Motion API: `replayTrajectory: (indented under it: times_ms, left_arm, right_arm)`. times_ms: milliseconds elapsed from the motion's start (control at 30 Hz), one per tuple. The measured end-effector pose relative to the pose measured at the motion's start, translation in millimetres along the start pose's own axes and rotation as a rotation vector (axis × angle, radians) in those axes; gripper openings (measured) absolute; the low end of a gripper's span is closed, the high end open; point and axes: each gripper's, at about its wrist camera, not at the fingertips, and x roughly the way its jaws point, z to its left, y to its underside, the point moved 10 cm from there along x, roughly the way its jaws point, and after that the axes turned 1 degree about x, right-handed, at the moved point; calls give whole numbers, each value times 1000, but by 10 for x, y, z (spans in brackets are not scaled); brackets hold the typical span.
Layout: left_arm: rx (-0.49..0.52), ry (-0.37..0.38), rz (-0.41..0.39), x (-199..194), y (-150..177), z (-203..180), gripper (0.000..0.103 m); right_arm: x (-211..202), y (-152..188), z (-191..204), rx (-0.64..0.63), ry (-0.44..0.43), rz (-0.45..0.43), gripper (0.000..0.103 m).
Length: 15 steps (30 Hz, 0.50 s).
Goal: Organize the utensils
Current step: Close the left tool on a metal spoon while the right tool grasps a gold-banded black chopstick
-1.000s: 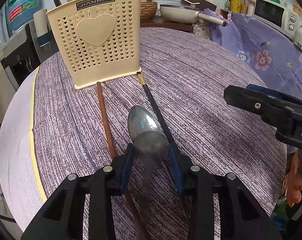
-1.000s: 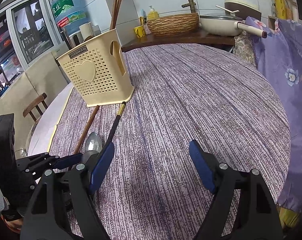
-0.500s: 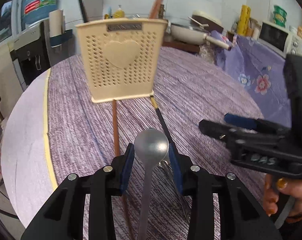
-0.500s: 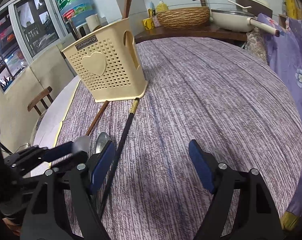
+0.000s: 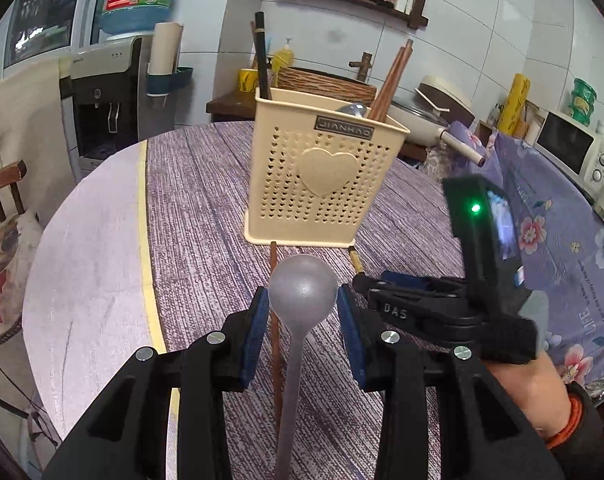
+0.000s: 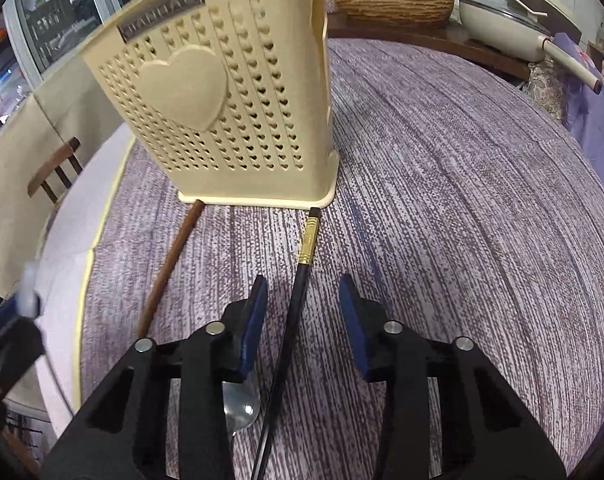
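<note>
My left gripper [image 5: 302,312] is shut on a grey metal spoon [image 5: 302,292], held above the table with its bowl pointing at the cream perforated utensil holder [image 5: 322,184]. The holder has brown chopsticks [image 5: 390,80], a black chopstick and a spoon in it. My right gripper [image 6: 304,312] is open, low over the table, with a black gold-banded chopstick [image 6: 298,292] lying between its fingers. A brown chopstick [image 6: 170,268] lies to its left. A second spoon [image 6: 240,404] lies under the right gripper's left finger. The holder [image 6: 222,100] stands just beyond.
The round table has a purple striped cloth [image 6: 462,200]. A wooden chair [image 5: 2,200] stands at the left. A water dispenser [image 5: 106,92], a wicker basket [image 6: 390,0], a pan [image 6: 502,28] and a microwave [image 5: 574,148] are behind and to the right.
My left gripper has lifted the spoon off the table and tilted up toward the holder. My right gripper has moved forward and down over the black chopstick, with its fingers narrowed.
</note>
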Motion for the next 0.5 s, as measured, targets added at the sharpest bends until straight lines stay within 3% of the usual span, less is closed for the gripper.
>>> replayTrajectory:
  times_ms: [300,500]
  left_arm:
    - [-4,-2,-40,-77,-123,46,36]
    - [4,-15,-62,-114,-193,69,36]
  right_arm:
    - [56,-87,-59,-19,68,-2,11]
    - [53,-97,-116,16,33,1,9]
